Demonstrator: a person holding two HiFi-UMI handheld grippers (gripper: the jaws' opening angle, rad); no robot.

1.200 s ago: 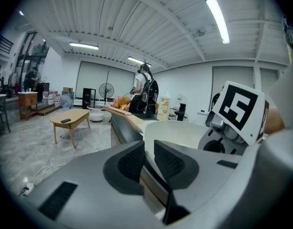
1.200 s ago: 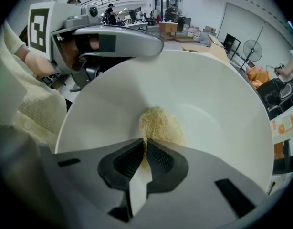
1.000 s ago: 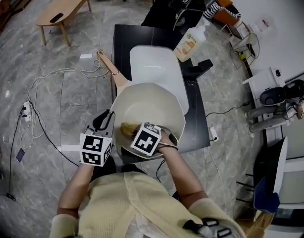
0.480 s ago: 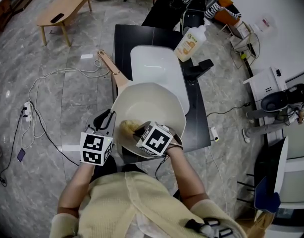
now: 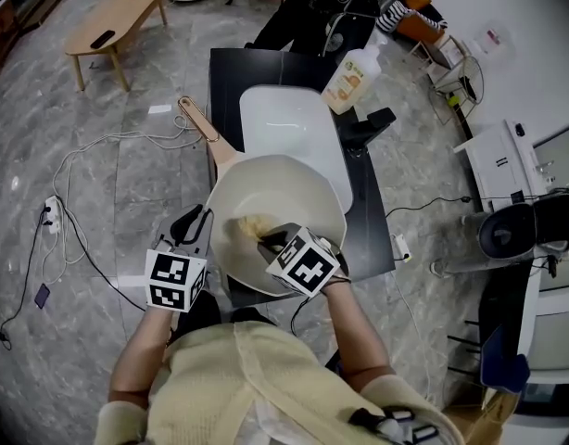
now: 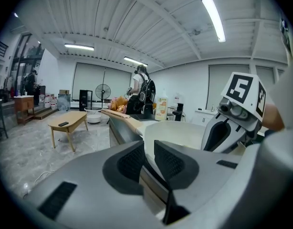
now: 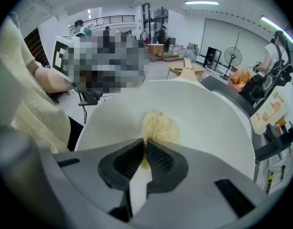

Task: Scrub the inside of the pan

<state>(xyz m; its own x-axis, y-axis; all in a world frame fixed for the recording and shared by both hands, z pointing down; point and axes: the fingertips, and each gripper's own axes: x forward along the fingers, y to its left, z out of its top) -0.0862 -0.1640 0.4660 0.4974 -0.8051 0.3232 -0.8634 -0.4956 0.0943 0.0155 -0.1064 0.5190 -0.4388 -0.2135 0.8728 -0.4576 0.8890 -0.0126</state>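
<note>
Mid-scrub: right tool (image 5: 273,240) clamped on sponge (image 5: 251,225) inside pan (image 5: 298,188); left tool (image 5: 194,224) pinching rim. Next, probably: sweep across base

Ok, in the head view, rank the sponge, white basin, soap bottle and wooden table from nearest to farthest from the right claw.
1. Sponge: inside the pan, pinched in the right claw.
2. Basin: just beyond the pan's far rim.
3. Bottle: at the basin's far right corner.
4. Wooden table: on the floor, far off to the left.
</note>
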